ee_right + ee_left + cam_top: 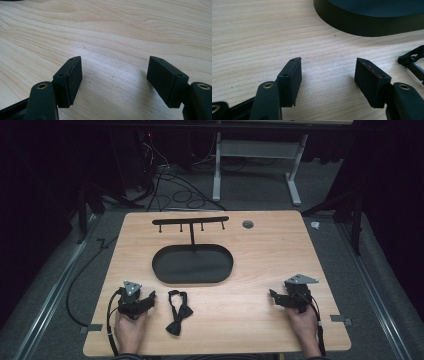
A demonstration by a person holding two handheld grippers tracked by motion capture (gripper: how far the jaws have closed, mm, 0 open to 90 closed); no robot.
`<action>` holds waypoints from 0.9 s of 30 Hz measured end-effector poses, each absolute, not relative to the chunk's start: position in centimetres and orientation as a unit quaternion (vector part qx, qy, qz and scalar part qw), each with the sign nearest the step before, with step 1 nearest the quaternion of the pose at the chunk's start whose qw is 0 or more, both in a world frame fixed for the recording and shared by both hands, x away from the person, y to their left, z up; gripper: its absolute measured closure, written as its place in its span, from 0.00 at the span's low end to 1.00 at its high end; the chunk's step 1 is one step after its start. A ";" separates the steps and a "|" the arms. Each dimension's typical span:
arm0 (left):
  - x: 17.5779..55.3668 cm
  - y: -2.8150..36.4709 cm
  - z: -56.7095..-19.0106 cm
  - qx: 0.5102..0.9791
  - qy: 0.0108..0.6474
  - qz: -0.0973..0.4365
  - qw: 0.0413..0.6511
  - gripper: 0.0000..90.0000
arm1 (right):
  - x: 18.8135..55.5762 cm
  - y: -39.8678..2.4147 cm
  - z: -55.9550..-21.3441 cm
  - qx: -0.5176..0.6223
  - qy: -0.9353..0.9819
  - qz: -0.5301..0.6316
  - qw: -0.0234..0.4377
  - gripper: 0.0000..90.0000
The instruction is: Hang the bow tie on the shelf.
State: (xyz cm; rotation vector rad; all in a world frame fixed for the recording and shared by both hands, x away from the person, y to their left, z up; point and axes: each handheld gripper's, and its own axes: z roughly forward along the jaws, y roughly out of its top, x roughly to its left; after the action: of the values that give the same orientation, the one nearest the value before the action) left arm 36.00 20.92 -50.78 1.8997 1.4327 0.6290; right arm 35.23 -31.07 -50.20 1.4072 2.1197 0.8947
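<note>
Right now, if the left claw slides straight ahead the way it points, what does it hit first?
Probably the black oval tray: its wall lies ahead of the open left claw, slightly right. The bow tie sits off to the side.

A light wood worktop point(280, 250) fills mid-frame on grey carpet point(50, 285). Black cables point(175, 190) sprawl at upper centre beside a white desk frame point(255, 165). The surroundings are dark.

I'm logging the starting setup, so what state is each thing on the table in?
Left gripper: open, empty, low over the table.
Right gripper: open, empty.
Bow tie: lying flat on the table, untouched.
Oval tray: empty.
Hook rack: upright, nothing hung on it.
</note>
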 end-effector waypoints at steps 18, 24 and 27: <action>35.9 20.9 -50.8 0.729 0.548 0.240 0.333 0.41 | 35.2 -31.1 -50.2 0.509 0.766 0.324 0.220 0.33; 35.9 20.9 -50.8 0.729 0.548 0.240 0.333 0.41 | 35.2 -31.1 -50.2 0.509 0.766 0.324 0.220 0.33; 35.9 20.9 -50.8 0.732 0.545 0.237 0.334 0.39 | 35.2 -31.0 -50.2 0.509 0.766 0.324 0.220 0.33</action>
State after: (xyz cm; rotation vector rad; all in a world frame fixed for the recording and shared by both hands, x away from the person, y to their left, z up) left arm 35.89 20.86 -50.77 1.9110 1.4221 0.6176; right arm 35.23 -31.05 -50.20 1.4086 2.1199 0.8949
